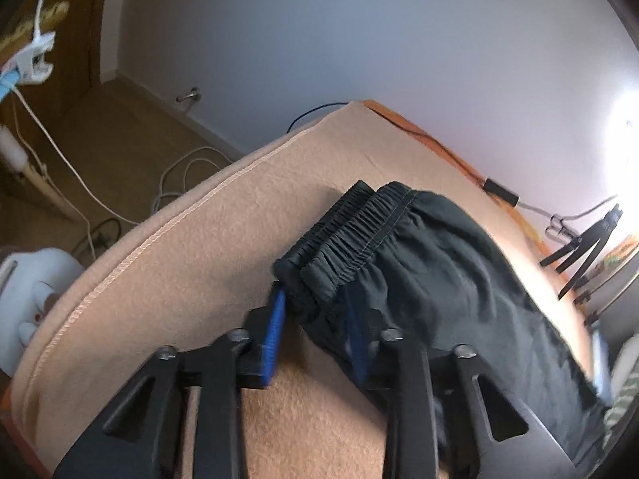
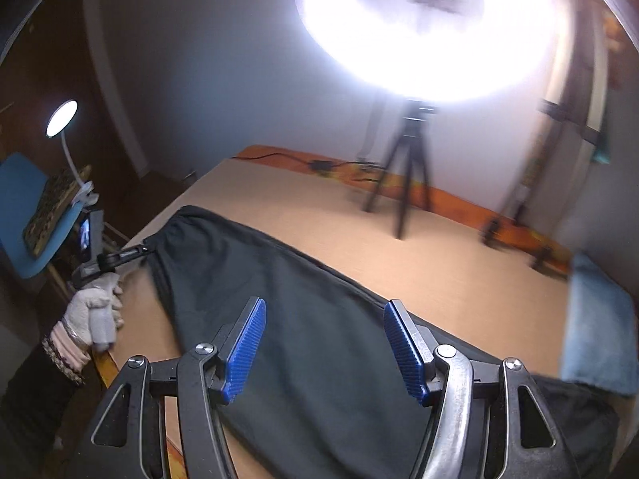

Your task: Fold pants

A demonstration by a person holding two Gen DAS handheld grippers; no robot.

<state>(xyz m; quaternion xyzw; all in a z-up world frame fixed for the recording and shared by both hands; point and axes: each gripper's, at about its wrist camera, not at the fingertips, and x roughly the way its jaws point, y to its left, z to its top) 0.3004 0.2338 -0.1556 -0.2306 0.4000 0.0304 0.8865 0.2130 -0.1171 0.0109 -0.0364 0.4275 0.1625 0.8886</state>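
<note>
Dark pants (image 1: 451,279) lie folded lengthwise on a tan blanket (image 1: 183,271), the elastic waistband (image 1: 343,231) toward the blanket's hem. My left gripper (image 1: 315,311) is open, its blue pads straddling the near waistband corner; the right pad is partly hidden under fabric. In the right wrist view the pants (image 2: 303,319) stretch diagonally across the blanket (image 2: 459,255). My right gripper (image 2: 325,343) is open and empty, hovering above the pants' middle. The left gripper (image 2: 131,255), held by a gloved hand (image 2: 94,311), sits at the far waistband end.
A tripod (image 2: 407,167) with a bright ring light (image 2: 423,28) stands at the far side of the bed. A blue folded cloth (image 2: 599,323) lies at the right. Cables (image 1: 175,175) and a white appliance (image 1: 36,299) lie on the floor beside the bed.
</note>
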